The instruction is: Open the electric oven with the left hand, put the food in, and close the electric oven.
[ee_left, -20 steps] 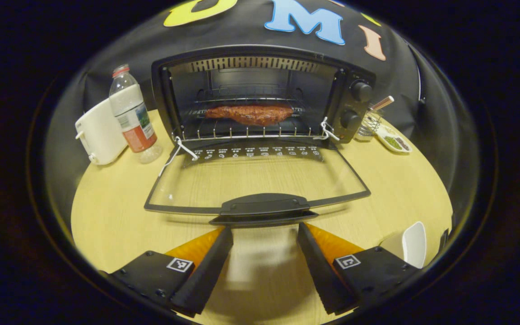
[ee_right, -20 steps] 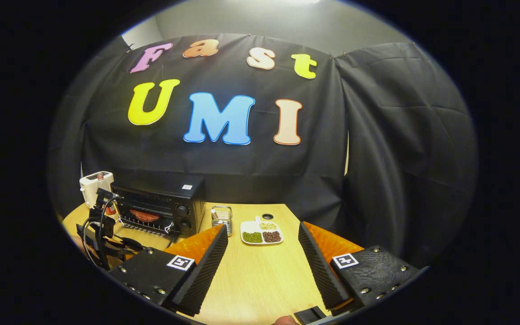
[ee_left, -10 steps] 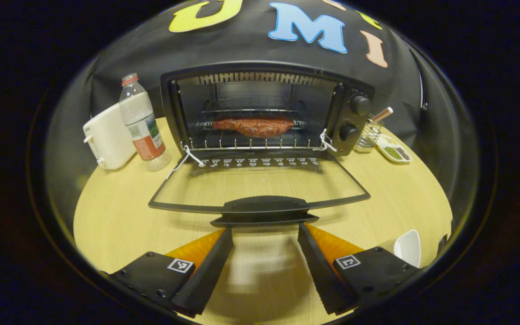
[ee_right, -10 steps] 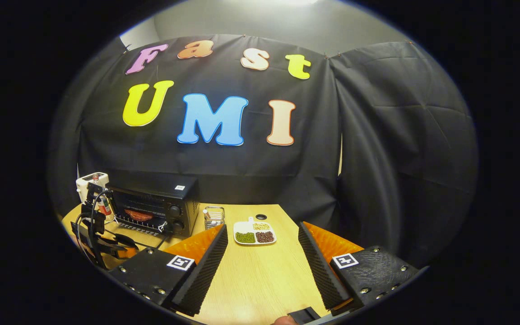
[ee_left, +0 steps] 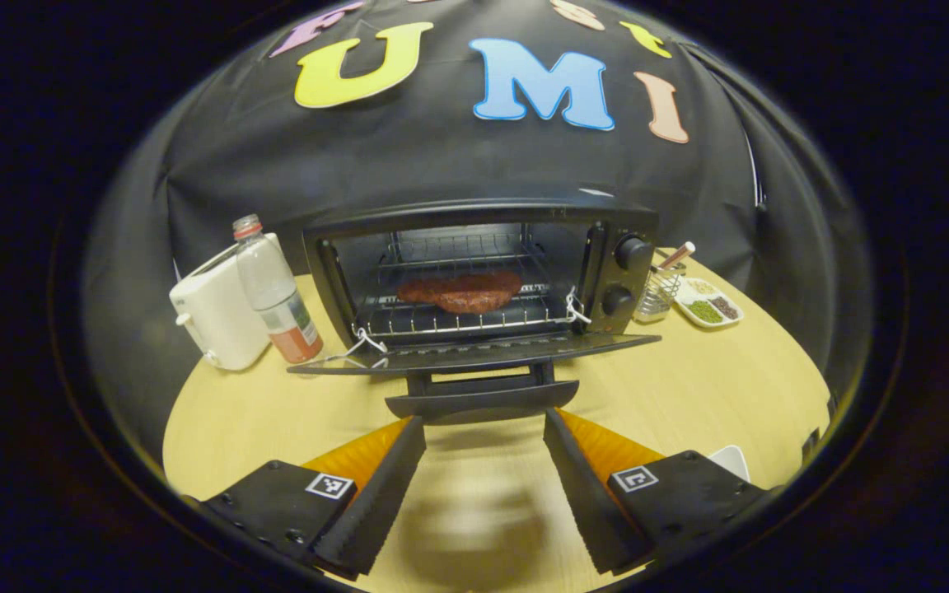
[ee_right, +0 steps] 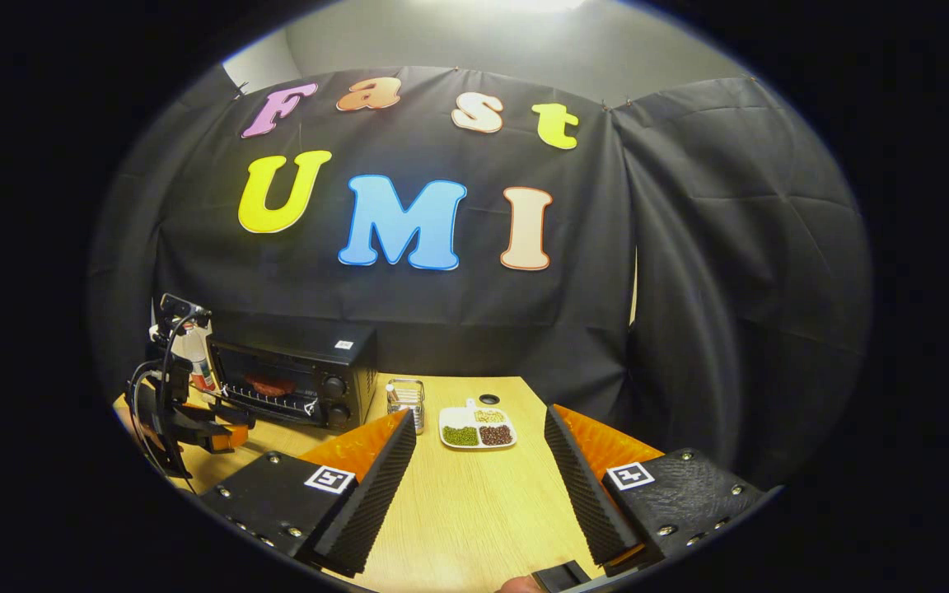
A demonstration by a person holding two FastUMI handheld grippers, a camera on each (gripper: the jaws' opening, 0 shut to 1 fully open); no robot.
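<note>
Since a second ago, the left hand-held gripper (ee_left: 483, 486) is sitting lower, so the oven door (ee_left: 474, 352) is now showing nearly edge-on, hanging open and about level ahead of its fingers, which are spread apart and holding nothing. Its handle (ee_left: 483, 399) is lying just beyond the fingertips; whether they are touching it, I cannot tell. Behind the door, the electric oven (ee_left: 483, 272) is standing on the worktop (ee_left: 713, 387) with the food (ee_left: 460, 291) resting on its wire rack. Left of the oven, a bottle (ee_left: 277, 301) and a white appliance (ee_left: 215, 317) are standing; to its right, a divided dish (ee_left: 705, 301). The right hand-held gripper (ee_right: 479, 486) is hovering with fingers apart, well right of the oven.
</note>
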